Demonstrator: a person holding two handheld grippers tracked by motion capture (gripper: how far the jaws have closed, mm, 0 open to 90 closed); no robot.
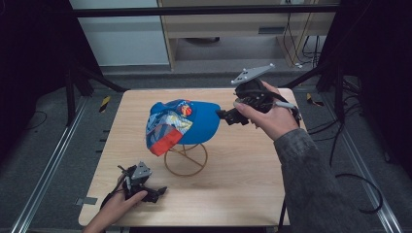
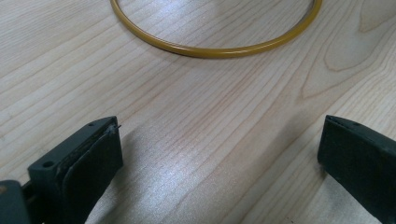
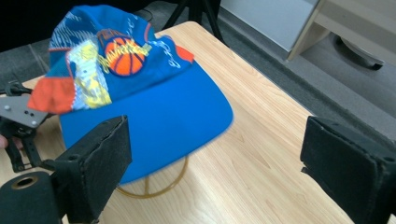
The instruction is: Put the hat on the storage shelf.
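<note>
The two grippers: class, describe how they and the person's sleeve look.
Both the left gripper and the right gripper are black, each topped by a grey three-cornered plate. Their fingers are blocky, with dark, matte pads. A black cable trails from each. The right arm wears a grey-green sleeve.

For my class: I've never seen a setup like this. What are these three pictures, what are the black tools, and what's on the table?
A person holds hand-operated tongs, one in each hand. The high view looks down on a wooden table. The other two pictures come from cameras riding on the tongs.

A blue cap with a basketball patch sits on a gold wire stand.

The right tongs are open at the cap's brim, holding nothing. The left tongs rest low near the table's front edge, open, with the stand's ring ahead.
</note>
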